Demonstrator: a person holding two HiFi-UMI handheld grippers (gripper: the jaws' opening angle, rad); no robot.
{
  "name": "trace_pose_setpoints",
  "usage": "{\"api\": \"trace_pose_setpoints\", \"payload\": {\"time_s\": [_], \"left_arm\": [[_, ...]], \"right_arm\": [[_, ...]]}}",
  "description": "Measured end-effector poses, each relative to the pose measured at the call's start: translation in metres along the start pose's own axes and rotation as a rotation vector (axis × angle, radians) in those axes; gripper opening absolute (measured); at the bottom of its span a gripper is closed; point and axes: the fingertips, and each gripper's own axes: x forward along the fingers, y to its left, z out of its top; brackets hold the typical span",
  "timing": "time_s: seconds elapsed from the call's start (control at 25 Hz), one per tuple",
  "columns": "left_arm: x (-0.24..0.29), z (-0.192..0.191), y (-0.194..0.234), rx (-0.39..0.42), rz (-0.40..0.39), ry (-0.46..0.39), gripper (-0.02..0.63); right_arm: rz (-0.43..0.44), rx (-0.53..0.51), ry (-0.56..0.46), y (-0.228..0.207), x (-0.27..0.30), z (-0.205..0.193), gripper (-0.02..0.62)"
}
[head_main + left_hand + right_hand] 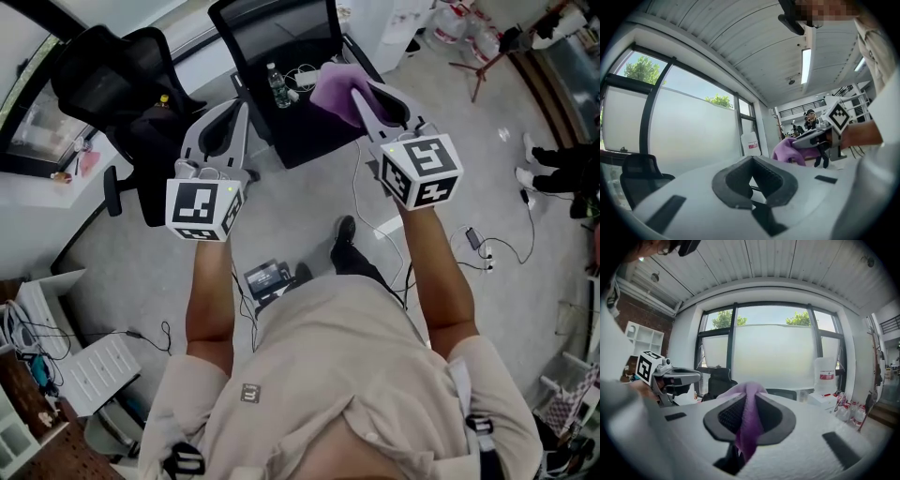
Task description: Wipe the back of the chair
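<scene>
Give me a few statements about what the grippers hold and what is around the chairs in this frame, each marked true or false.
1. The right gripper is shut on a purple cloth. True.
2. The left gripper grips a cloth as well. False: its jaws are together with nothing between them.
3. A water bottle sits on the seat of the black chair ahead of the person. True.
4. The head view shows only one chair. False: a second black chair stands to the left of the first.
</scene>
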Motion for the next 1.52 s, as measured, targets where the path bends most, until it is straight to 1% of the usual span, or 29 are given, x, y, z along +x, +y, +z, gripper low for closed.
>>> {"api": "trace_pose_setpoints", "payload": {"time_s": [0.48, 0.72, 0.96, 1.2, 1.36, 1.52], "left_arm": [[0.091, -0.001, 0.016, 0.010, 0.085, 0.025, 0.008], [0.124, -0.005, 0.016, 0.018, 0.117, 0.048, 0.008], [0.151, -0.012, 0.013, 0.019, 0.138, 0.066, 0.008], [0.172, -0.025, 0.029, 0.012, 0.127, 0.089, 0.008], [0.190, -0.037, 0.053, -0.004, 0.111, 0.086, 0.008], [0.211, -0.039, 0.075, -0.009, 0.077, 0.073, 0.008]], "right_arm": [[0.103, 0.007, 0.012, -0.078, 0.072, -0.002, 0.043], [0.146, 0.013, 0.009, -0.108, 0.092, -0.003, 0.043], [0.172, 0.023, 0.016, -0.134, 0.106, -0.012, 0.043], [0.163, 0.049, 0.036, -0.147, 0.127, -0.021, 0.043], [0.123, 0.057, 0.045, -0.155, 0.143, -0.024, 0.043], [0.075, 0.064, 0.055, -0.163, 0.157, -0.021, 0.043]]}}
